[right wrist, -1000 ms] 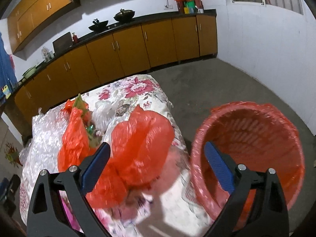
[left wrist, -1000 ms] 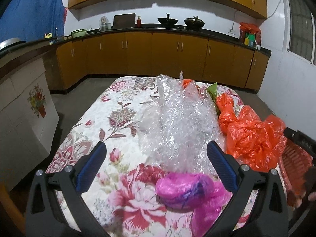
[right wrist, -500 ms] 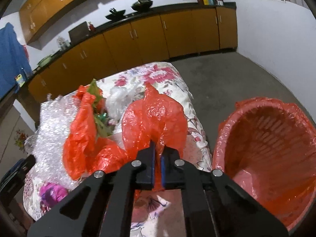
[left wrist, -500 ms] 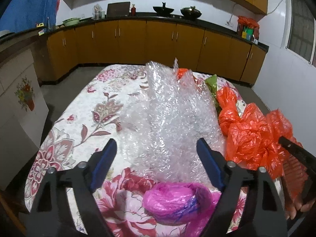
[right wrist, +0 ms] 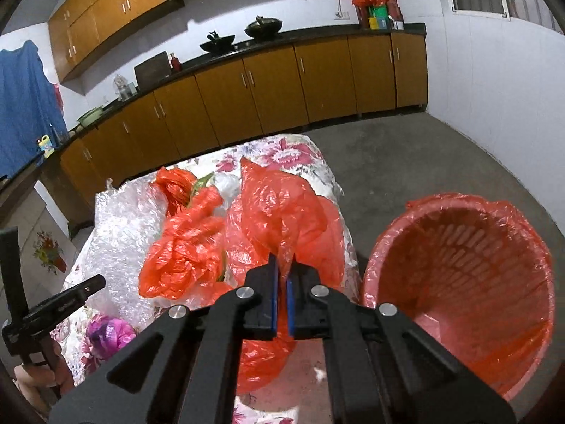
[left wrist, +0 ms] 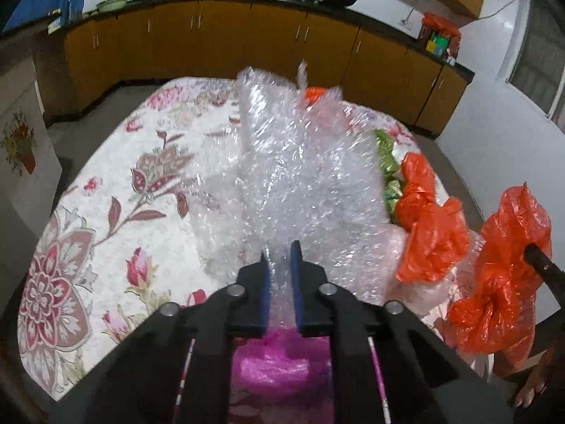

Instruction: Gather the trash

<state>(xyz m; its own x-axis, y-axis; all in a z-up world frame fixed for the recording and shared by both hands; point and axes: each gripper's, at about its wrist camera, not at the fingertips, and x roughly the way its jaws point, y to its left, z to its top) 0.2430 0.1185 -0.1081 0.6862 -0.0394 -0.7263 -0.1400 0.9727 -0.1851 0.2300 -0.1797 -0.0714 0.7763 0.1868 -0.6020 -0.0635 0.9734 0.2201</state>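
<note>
While the right gripper (right wrist: 281,275) pinches an orange bag (right wrist: 282,208) just above the table (left wrist: 106,190), beside the lined bin (right wrist: 459,282), nothing lies in that bin. The left gripper (left wrist: 280,265) is closed on bubble wrap (left wrist: 300,176), whose long axis runs away along the table. A pink bag (left wrist: 279,357) waits.

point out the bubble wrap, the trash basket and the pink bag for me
bubble wrap (left wrist: 300,176): left wrist view, middle of the crumpled sheet.
trash basket (right wrist: 469,268): right wrist view, inner slatted wall.
pink bag (right wrist: 106,332): right wrist view, top of the crumpled ball.
</note>
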